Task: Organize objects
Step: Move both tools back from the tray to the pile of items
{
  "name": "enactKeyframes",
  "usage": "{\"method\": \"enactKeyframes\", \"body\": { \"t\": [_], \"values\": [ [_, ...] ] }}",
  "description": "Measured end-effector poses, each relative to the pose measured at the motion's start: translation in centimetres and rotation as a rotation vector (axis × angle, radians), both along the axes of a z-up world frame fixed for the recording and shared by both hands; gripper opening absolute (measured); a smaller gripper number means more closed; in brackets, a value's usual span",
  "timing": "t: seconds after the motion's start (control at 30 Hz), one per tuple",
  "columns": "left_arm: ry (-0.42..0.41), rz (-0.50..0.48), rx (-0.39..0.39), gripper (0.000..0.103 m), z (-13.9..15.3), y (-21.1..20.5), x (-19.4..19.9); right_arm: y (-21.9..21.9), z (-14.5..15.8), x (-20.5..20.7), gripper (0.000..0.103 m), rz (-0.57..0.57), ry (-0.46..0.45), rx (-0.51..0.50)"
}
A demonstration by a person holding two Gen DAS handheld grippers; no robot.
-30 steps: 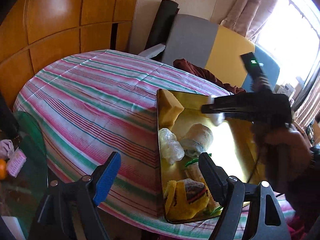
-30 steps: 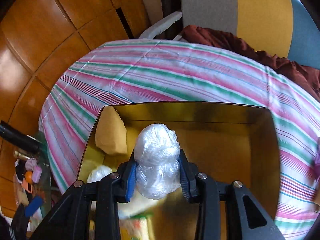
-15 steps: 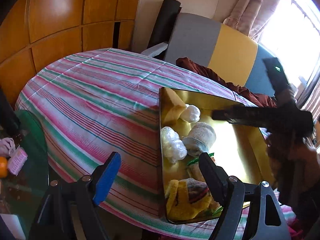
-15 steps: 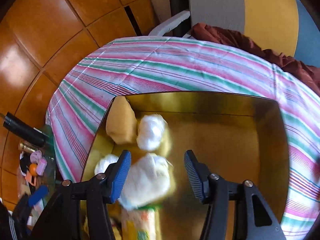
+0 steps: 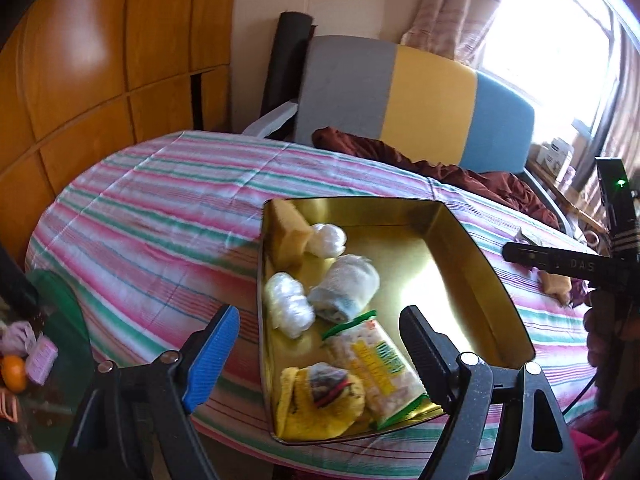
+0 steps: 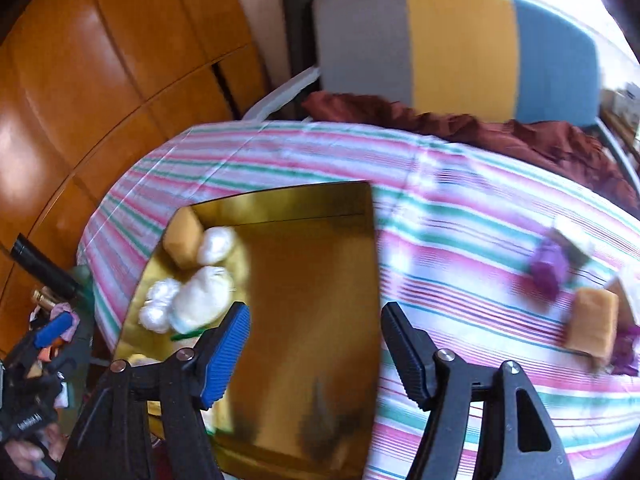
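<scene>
A gold tray (image 5: pixel 486 268) sits on the striped tablecloth. In it lie a yellow sponge (image 5: pixel 286 232), a white plastic bundle (image 5: pixel 329 240), a white roll (image 5: pixel 348 286), a second plastic bundle (image 5: pixel 289 310), a snack packet (image 5: pixel 374 360) and a yellow cloth (image 5: pixel 320 404). My left gripper (image 5: pixel 320 354) is open and empty over the tray's near end. My right gripper (image 6: pixel 314 350) is open and empty above the tray (image 6: pixel 304 320). A purple item (image 6: pixel 550 270) and an orange sponge (image 6: pixel 592 322) lie on the cloth to its right.
A grey, yellow and blue chair (image 5: pixel 416 96) with a maroon cloth (image 5: pixel 440 168) stands behind the table. Wooden panels (image 5: pixel 100 64) line the left wall. A green side table (image 5: pixel 60 344) with small items is at the lower left.
My right gripper opened and dropped the white plastic bundle in the tray beside the yellow sponge, then swung right. The left gripper stayed open and nearly still.
</scene>
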State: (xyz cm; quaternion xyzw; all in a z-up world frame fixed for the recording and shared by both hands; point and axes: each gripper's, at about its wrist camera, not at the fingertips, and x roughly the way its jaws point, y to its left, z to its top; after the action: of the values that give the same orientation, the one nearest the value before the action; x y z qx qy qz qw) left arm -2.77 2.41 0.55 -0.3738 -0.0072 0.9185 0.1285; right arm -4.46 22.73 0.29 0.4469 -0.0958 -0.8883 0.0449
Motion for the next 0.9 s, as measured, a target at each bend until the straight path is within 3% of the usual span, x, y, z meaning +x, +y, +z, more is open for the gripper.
{"method": "enactKeyframes", "body": {
  "t": [0.5,0.63,0.8,0.9],
  "values": [
    [0.014,-0.182,-0.077,0.084,1.1,7.9,0.4,15.4,-1.0,5.4,0.07,-0.287,-0.03,0.132],
    [0.008,-0.247,-0.086,0.084,1.1,10.8,0.5,20.0,-1.8,6.5,0.075,-0.405,-0.031,0.166],
    [0.002,-0.325,-0.093,0.084,1.2,14.4,0.2,25.5,-3.4,8.3,0.075,-0.611,-0.064,0.081],
    [-0.002,-0.376,-0.095,0.084,1.5,17.2,-0.2,26.8,-2.8,8.9,0.075,-0.661,-0.025,0.04]
  ]
}}
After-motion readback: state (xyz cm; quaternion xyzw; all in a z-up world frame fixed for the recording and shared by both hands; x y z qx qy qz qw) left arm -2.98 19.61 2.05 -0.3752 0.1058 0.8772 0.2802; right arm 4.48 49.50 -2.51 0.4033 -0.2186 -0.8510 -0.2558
